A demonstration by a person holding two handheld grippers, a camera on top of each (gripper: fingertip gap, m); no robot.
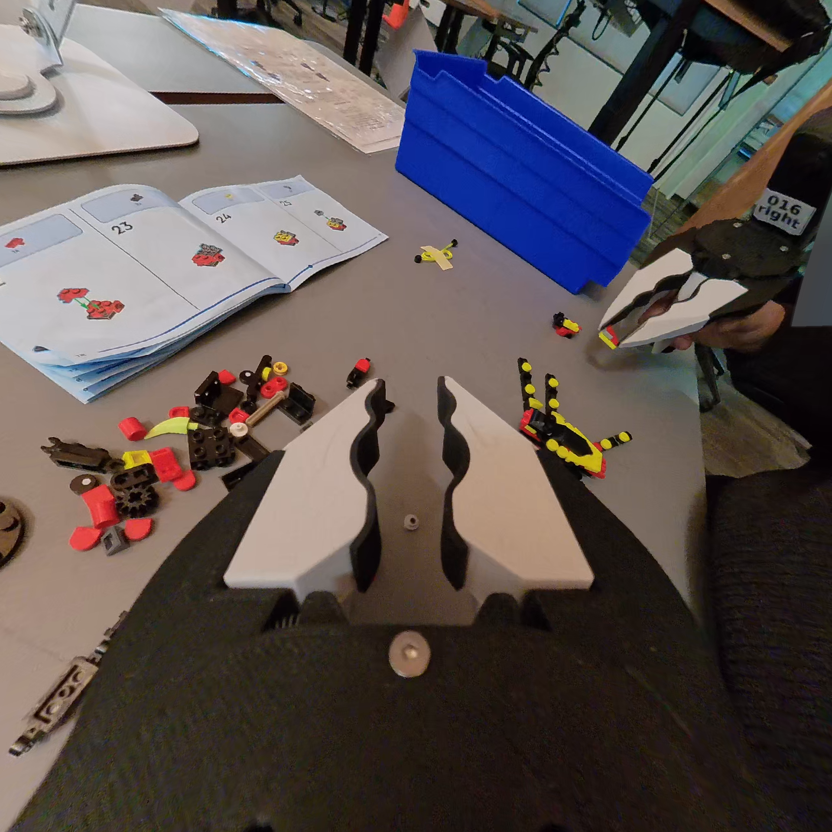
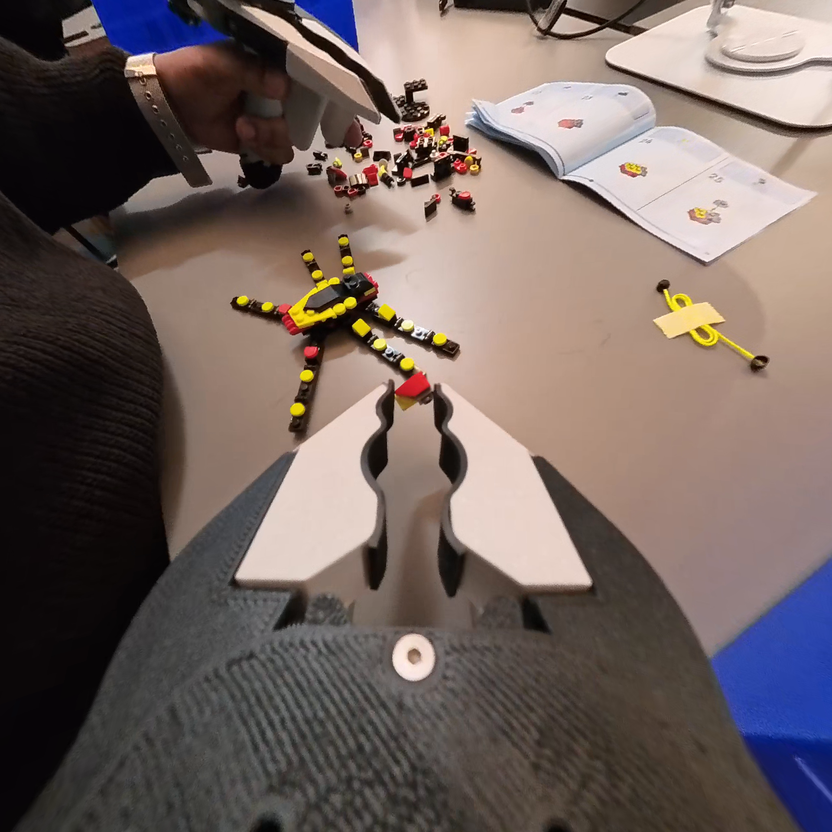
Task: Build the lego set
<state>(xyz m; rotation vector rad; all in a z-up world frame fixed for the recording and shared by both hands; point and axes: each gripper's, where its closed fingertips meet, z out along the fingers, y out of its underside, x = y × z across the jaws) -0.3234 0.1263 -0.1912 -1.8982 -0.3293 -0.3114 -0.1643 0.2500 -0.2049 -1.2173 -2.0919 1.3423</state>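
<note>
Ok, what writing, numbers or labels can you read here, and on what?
I can't copy writing out; these bear it:
Open pale blue paper instruction booklet: large printed step numbers on its pages.
White tag on the black body of the right gripper: short printed marking.
Clear-sleeved paper sheet behind the booklet: print too blurred to read.
Blue plastic bin: none seen.

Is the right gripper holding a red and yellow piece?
Yes, a small red and yellow piece sits pinched at the right gripper's tips.

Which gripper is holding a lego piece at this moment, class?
The right gripper: a small red-and-yellow piece is pinched at its fingertips. The left gripper is open, nothing between its fingers.
</note>
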